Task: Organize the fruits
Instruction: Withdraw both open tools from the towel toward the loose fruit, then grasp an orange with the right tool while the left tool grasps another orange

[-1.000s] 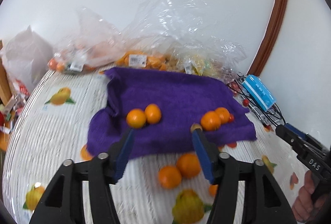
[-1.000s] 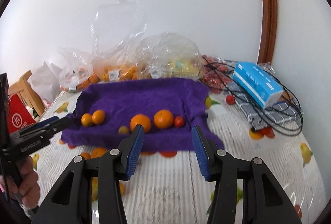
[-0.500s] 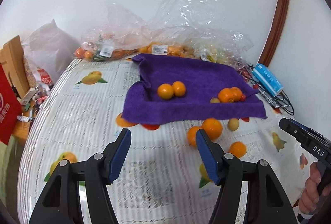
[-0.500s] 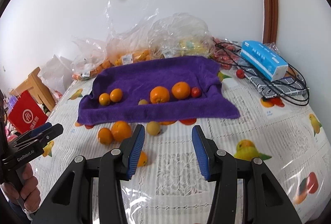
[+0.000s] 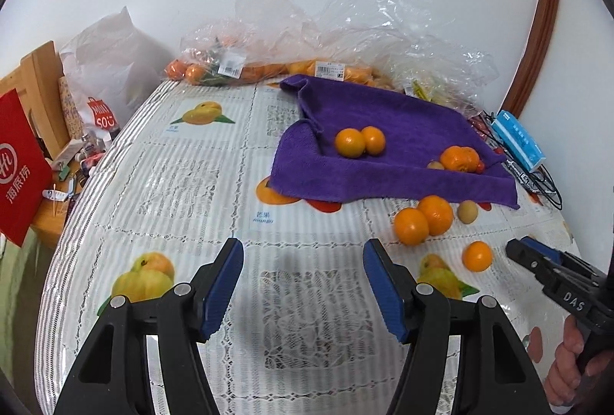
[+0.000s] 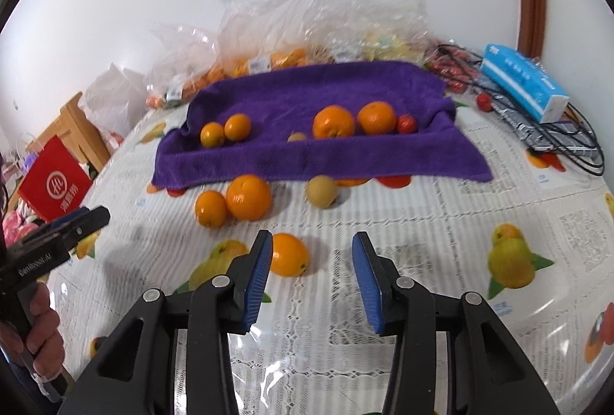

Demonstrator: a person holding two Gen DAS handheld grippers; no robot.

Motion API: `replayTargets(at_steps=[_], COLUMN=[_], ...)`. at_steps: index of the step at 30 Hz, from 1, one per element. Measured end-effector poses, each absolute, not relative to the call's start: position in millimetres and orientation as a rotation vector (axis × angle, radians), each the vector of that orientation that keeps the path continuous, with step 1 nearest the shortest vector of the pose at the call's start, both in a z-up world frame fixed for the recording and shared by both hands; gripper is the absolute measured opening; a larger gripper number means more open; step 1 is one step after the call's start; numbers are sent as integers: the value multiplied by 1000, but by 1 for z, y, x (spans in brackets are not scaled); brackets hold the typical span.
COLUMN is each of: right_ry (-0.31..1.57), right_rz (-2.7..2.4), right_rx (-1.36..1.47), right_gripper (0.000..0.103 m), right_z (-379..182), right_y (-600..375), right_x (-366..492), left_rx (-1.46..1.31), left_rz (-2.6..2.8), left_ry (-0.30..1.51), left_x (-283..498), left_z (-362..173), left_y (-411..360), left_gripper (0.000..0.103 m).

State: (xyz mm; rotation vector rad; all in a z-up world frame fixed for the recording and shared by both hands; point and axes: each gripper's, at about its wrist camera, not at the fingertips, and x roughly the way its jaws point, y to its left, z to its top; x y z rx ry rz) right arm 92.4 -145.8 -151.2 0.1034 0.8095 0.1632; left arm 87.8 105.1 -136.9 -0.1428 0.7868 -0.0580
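Observation:
A purple towel (image 5: 399,131) (image 6: 307,93) lies on the table with several oranges on it, two small ones (image 6: 224,129) at left, two bigger ones (image 6: 353,119) and a red tomato (image 6: 406,123) at right. In front of it on the tablecloth lie two oranges (image 6: 234,202) (image 5: 424,219), a brownish round fruit (image 6: 321,191) (image 5: 467,211) and one lone orange (image 6: 288,254) (image 5: 477,256). My right gripper (image 6: 311,275) is open, its left pad just beside the lone orange. My left gripper (image 5: 303,284) is open and empty over bare tablecloth.
Clear plastic bags of fruit (image 5: 314,66) line the wall behind the towel. A blue tissue pack (image 6: 522,85) and black cables (image 6: 568,142) lie at the right. A red paper bag (image 5: 19,165) and wooden furniture stand off the table's left edge.
Both grippers have pulled back from the towel toward the table's near side. The loose fruits in front of the towel have come into view. Both stay open.

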Motion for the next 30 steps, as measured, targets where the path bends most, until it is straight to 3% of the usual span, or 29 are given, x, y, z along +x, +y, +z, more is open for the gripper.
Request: replayTargets(at_steps=[15, 17, 19, 30], right_ry=[885, 882, 872, 819], right_rz=[192, 181, 184, 108], right_rx=[48, 23, 0, 39], right_gripper=[42, 35, 35, 35], right_z=[-190, -191, -191, -182], right_y=[-115, -113, -112, -167], right_x=[118, 119, 118, 110], left_rx=[-162, -167, -176, -123], left_rz=[-91, -118, -135, -292], left_ry=[862, 866, 867, 894], left_x=[97, 100, 101, 109], left_z=[-163, -164, -165, -174], left_y=[117, 115, 112, 55], left_gripper=[63, 63, 63, 63])
